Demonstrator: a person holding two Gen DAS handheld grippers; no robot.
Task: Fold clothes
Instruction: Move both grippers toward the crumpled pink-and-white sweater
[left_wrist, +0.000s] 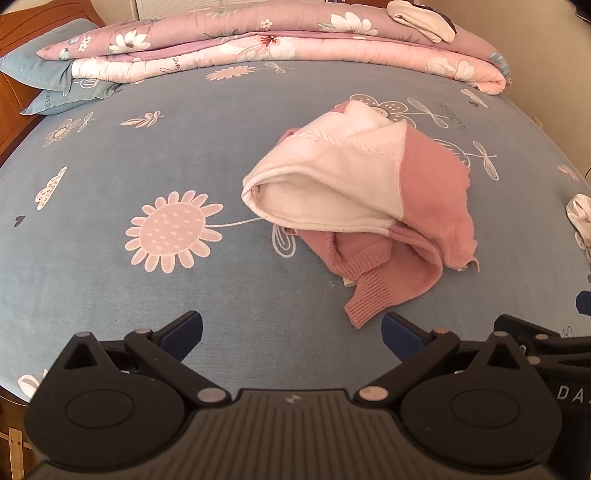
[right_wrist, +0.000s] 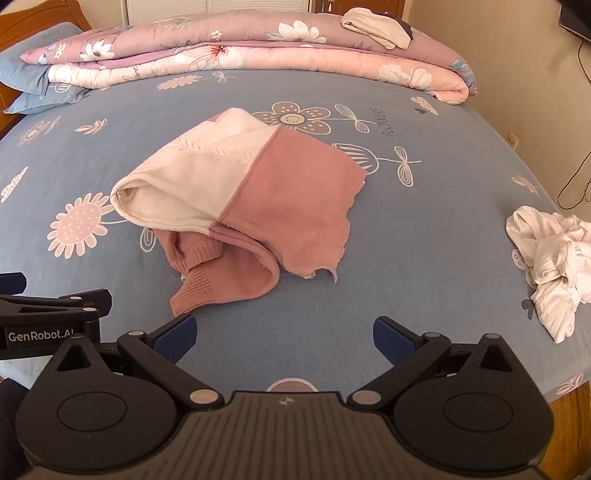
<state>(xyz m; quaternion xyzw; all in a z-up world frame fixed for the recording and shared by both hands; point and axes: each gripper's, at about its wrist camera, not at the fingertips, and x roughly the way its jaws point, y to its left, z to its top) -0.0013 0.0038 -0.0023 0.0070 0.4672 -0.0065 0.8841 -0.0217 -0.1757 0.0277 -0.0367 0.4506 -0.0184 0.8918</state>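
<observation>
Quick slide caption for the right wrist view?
Right gripper, jaws open, faces a crumpled pink-and-white sweater on the blue floral bedsheet.

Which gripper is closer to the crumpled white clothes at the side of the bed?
The right gripper. The white clothes lie a little ahead of it, off to its right. The left gripper sits farther left, beyond the right one, so the clothes barely show at its view's right edge.

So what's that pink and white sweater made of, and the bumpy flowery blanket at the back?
The crumpled pink and white sweater looks like soft knit yarn: ribbed cuffs, cable pattern, fuzzy white inside. The folded pink floral quilt seems padded, smooth cotton-like cloth: puffy stitched layers.
</observation>
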